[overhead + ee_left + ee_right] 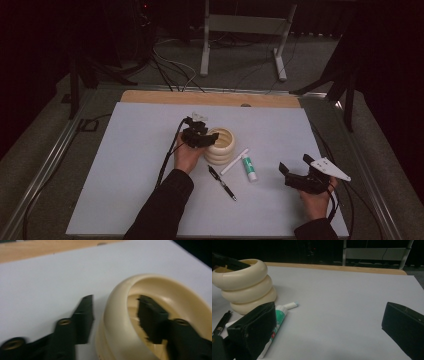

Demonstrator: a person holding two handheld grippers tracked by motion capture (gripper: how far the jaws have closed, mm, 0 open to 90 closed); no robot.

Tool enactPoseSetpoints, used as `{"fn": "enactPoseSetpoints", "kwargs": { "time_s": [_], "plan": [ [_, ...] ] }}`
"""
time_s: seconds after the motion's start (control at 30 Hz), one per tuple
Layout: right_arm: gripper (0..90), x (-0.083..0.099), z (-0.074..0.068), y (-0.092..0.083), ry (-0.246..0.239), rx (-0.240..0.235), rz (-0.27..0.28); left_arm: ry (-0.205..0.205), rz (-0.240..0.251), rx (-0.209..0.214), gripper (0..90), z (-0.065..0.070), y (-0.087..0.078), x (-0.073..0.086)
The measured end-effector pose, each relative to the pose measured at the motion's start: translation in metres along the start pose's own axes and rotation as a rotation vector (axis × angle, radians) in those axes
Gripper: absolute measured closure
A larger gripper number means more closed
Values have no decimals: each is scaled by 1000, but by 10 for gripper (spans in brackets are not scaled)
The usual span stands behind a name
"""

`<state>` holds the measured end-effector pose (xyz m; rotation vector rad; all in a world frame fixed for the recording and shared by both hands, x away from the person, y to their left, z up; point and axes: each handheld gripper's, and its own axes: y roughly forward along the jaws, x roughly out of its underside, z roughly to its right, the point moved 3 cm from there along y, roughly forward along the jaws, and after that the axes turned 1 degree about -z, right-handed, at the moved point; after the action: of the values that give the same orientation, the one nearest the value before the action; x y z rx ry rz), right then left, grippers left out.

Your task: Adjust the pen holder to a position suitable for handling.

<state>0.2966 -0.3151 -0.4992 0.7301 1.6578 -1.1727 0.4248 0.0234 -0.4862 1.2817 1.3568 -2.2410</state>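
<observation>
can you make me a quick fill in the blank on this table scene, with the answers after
1. The left claw straddles the wall of the cream ringed holder: one jaw outside, the other ____ it.
2. The black pen lies on the ____ mat.
3. The glue stick has a ____ label.
4. The right claw stands ____, nothing between its jaws.

Answers: inside; white; green; open
</observation>
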Motion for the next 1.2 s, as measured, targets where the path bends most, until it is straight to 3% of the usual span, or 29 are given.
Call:
{"fn": "enactPoseSetpoints", "kwargs": {
  "time_s": [0.2, 0.27, 0.5, 0.57, 0.7, 0.83, 1.0, 1.2],
  "plan": [
    [0, 0, 0, 0, 0, 0, 0, 41, 63, -3, 45, 1, -13, -4],
    [0, 0, 0, 0, 0, 0, 1, 59, 81, -6, 0, 2, -18, -5],
    [0, 0, 0, 0, 0, 1, 1, 71, 166, -13, 0, -4, -40, -9],
    [0, 0, 0, 0, -1, 2, 2, 82, 193, -46, 0, -6, -48, -9],
    [0, 0, 0, 0, -1, 2, 2, 112, 192, -69, 0, -12, -61, -8],
    [0, 0, 0, 0, -1, 2, 2, 101, 193, -54, 0, -21, -71, -4],
    [0, 0, 0, 0, 0, 2, 1, 70, 209, -70, 0, -32, -86, 4],
    [0, 0, 0, 0, -1, 2, 0, 95, 224, -91, 0, -43, -109, 15]
  ]
}}
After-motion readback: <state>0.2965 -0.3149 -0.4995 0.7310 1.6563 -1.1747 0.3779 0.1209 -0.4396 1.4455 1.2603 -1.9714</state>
